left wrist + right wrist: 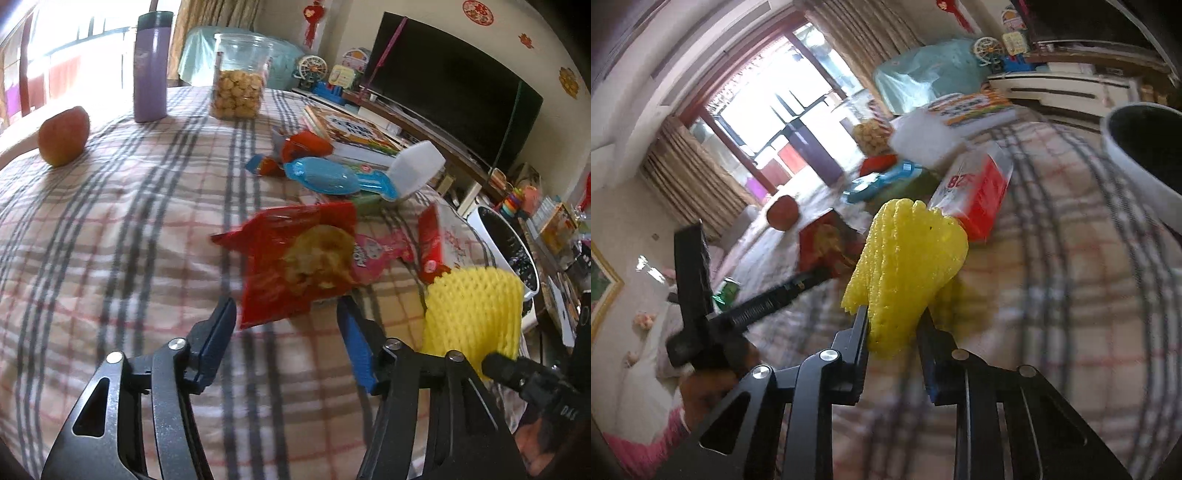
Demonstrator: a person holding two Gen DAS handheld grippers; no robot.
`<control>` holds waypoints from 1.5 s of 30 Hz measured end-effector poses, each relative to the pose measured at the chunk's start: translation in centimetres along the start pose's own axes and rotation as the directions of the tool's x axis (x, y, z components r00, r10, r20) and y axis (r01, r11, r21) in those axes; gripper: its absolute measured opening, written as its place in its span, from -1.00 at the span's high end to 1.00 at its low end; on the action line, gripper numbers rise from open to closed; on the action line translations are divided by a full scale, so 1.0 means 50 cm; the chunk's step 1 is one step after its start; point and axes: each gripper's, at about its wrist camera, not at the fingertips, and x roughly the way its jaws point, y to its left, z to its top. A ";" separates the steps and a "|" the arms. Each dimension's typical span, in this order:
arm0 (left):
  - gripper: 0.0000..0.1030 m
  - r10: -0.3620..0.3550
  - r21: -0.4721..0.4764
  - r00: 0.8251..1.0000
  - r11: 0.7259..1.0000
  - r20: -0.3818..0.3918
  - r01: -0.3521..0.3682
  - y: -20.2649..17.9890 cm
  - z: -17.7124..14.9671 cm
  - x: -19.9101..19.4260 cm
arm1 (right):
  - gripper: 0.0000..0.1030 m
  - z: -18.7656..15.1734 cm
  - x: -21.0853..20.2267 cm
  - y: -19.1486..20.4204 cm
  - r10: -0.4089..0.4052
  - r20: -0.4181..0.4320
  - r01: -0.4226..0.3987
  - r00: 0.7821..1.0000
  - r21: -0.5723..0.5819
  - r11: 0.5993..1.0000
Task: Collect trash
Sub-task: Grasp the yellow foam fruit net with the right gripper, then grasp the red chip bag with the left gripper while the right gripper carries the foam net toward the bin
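Low in the right wrist view, the right gripper is pinching one yellow foam net. The left gripper is hovering, jaws spread, around one red snack bag at centre frame. Farther up are sitting one apple, one purple bottle, one cookie jar.

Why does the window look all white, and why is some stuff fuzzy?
Left wrist view: daylight blows the window out to white, and the red snack bag is a little smeared. Right wrist view: the window glares too, the checked tablecloth and things behind are motion-blurred, while the yellow foam net stays sharp. Both views bend straight lines near the edges.
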 end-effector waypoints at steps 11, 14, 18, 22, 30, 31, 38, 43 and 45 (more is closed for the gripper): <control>0.07 0.005 0.004 1.000 1.000 -0.001 -0.005 -0.005 -0.009 -0.010 | -0.65 0.003 -0.026 -0.041 0.006 0.015 -0.008 1.000 0.113 0.994; 0.06 0.008 -0.016 1.000 1.000 -0.001 -0.008 0.007 -0.007 -0.009 | -0.65 0.018 -0.011 -0.027 -0.013 0.025 0.010 1.000 0.101 0.995; 0.07 -0.004 -0.054 1.000 0.999 0.004 0.005 0.022 0.002 -0.004 | -0.65 0.026 0.009 -0.016 -0.043 0.046 0.040 0.998 0.067 0.997; 0.53 -0.015 -0.040 1.000 0.999 0.022 0.016 0.015 0.010 -0.002 | -0.10 0.018 0.024 -0.014 -0.074 0.032 0.073 0.997 0.040 0.996; 0.61 -0.003 0.020 0.998 1.000 0.058 0.002 -0.016 -0.012 -0.032 | 0.47 0.001 -0.016 -0.018 -0.069 0.057 0.067 0.996 0.022 0.997; 0.61 -0.005 0.027 0.998 1.000 0.061 0.003 -0.021 -0.018 -0.038 | 0.47 0.001 -0.018 -0.019 -0.068 0.060 0.067 0.996 0.021 0.998; 0.62 -0.045 0.059 0.998 0.997 0.054 0.042 -0.067 -0.060 -0.074 | 0.47 -0.002 -0.068 -0.030 -0.082 0.107 0.080 0.991 0.019 0.997; 0.62 -0.092 0.104 0.995 0.991 0.046 0.087 -0.122 -0.070 -0.083 | 0.47 -0.001 -0.102 -0.048 -0.121 0.140 0.118 0.983 0.026 0.993; 0.62 -0.112 0.123 0.993 0.987 0.046 0.106 -0.146 -0.072 -0.084 | 0.47 -0.001 -0.113 -0.061 -0.132 0.146 0.128 0.980 0.037 0.991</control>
